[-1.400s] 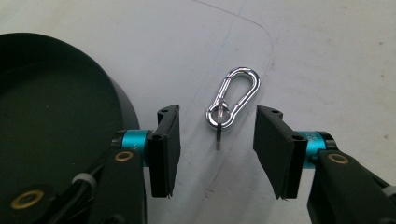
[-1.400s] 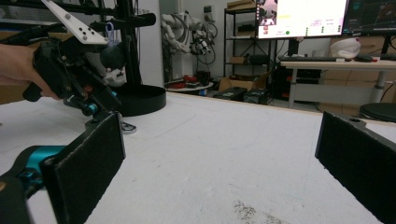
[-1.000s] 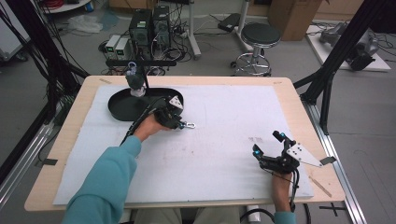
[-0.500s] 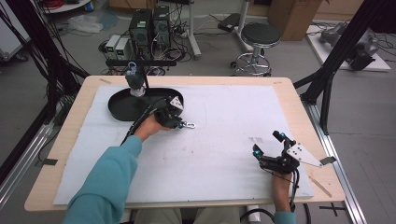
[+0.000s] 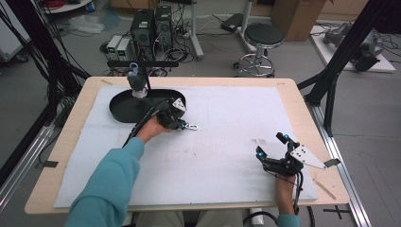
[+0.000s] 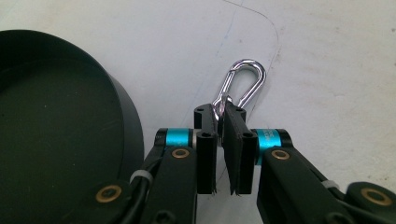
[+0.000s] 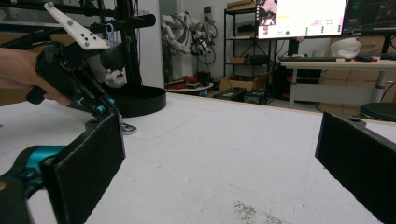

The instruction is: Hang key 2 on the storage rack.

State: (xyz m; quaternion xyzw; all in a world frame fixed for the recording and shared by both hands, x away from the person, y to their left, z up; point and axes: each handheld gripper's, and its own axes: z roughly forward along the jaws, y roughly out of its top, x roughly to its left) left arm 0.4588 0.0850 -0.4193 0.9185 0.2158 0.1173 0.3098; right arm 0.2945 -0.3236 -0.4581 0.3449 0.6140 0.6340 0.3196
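Observation:
A silver carabiner (image 6: 243,86) lies low over the white mat, and my left gripper (image 6: 222,116) is shut on its narrow end. From above, the left gripper (image 5: 182,124) holds the carabiner (image 5: 191,126) just right of the black oval tray (image 5: 124,109). The tray's wall (image 6: 126,135) stands close on the left in the left gripper view. My right gripper (image 5: 271,145) rests near the table's front right with its jaws wide open and nothing between them. In the right gripper view (image 7: 222,140), the left gripper (image 7: 100,109) and the carabiner (image 7: 127,128) appear in front of the tray (image 7: 140,100).
A white mat (image 5: 227,118) covers most of the wooden table. A small dark stand with a camera (image 5: 137,82) rises at the tray's far edge. Beyond the table are computer boxes (image 5: 151,26) and a stool (image 5: 264,35) on the floor.

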